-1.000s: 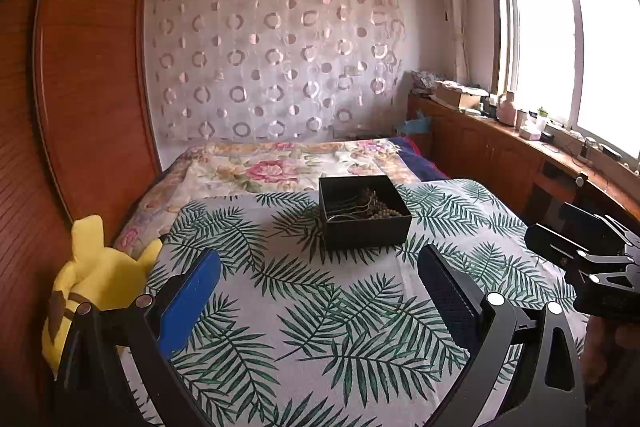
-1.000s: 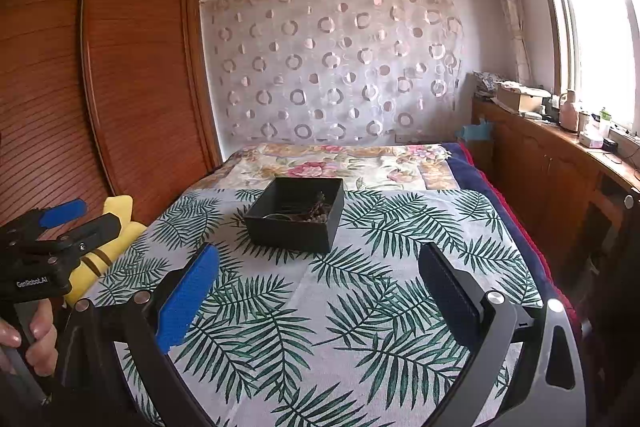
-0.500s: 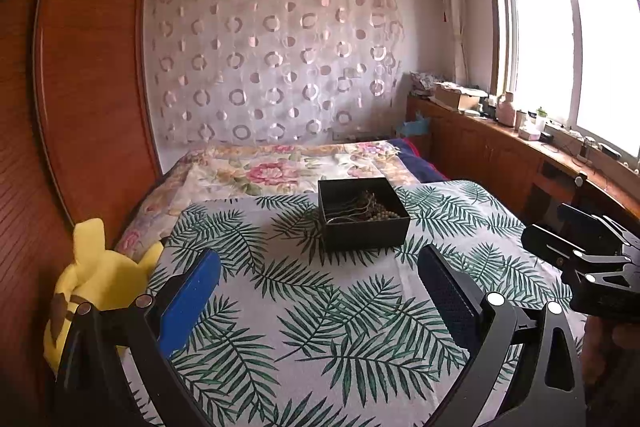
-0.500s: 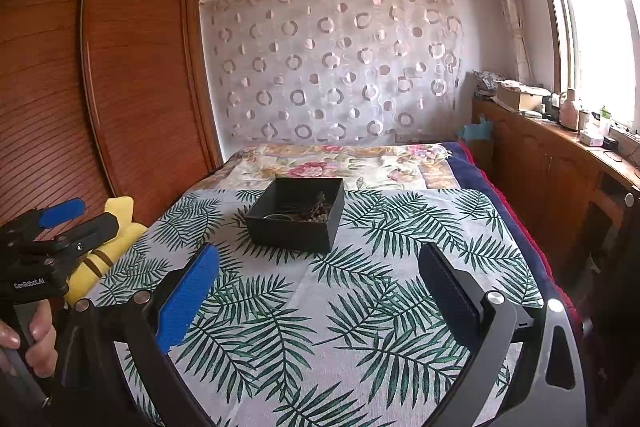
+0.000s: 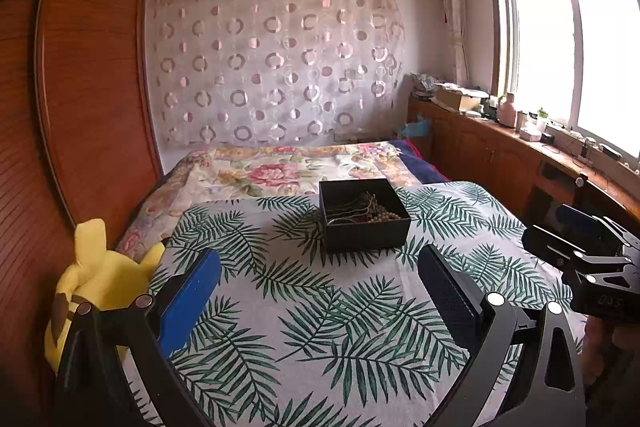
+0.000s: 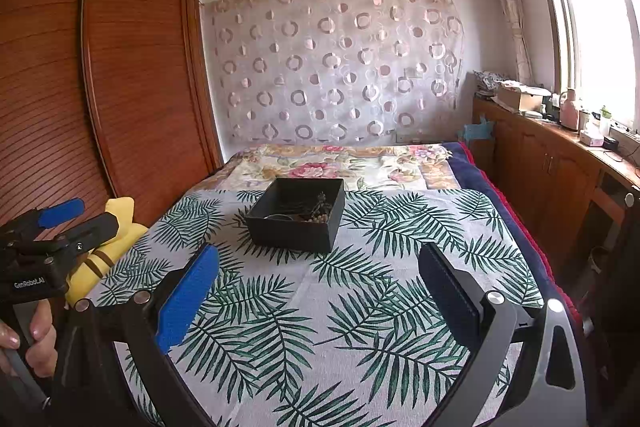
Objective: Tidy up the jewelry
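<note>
Jewelry [image 5: 370,211] tangled in black box [image 5: 366,237] on far part of leaf-print cloth [image 5: 320,307]. Left gripper [image 5: 318,291] and right gripper [image 6: 318,289] near, fingers spread, empty.

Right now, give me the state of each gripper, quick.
Left gripper: open, fingers wide apart, holding nothing.
Right gripper: open, fingers wide apart, holding nothing.

Across the second, change is slight. In the left wrist view the open black square box of bead strands [image 5: 364,217] sits a touch higher and further left than before, and the yellow plush toy [image 5: 94,281] drops a little lower. The right wrist view shows no visible shift.
</note>
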`<state>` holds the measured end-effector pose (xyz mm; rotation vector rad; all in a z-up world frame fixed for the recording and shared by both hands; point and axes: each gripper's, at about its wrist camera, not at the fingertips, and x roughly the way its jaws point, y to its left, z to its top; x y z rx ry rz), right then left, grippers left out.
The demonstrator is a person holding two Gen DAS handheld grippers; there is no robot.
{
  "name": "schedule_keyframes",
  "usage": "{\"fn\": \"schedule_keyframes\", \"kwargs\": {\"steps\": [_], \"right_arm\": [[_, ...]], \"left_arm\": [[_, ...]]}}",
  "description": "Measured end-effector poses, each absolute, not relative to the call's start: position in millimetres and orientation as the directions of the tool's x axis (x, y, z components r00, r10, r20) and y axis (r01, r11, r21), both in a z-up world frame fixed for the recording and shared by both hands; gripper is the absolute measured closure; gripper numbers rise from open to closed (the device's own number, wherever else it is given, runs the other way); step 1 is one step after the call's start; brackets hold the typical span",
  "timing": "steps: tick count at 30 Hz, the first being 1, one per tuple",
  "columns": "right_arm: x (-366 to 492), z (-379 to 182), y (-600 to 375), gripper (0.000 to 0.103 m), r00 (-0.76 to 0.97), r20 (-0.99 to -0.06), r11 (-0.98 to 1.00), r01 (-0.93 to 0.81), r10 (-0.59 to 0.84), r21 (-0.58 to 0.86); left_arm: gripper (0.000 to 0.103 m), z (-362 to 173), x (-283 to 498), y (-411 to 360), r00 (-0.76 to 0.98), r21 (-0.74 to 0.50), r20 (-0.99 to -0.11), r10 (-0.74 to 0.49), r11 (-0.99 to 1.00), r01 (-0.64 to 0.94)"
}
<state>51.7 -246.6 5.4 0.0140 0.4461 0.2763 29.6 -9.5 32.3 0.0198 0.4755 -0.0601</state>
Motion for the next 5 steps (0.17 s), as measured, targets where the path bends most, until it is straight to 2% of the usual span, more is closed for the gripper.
{"fn": "schedule_keyframes", "kwargs": {"steps": [5], "right_arm": [[51.9,5.1,-246.6,0.002,0.866,-0.423,0.963,-0.260,0.266,0.074]], "left_arm": [[0.008,33.3,29.2,-8.8,0.887,0.002,-0.459,-0.057,0.998,0.065]]}}
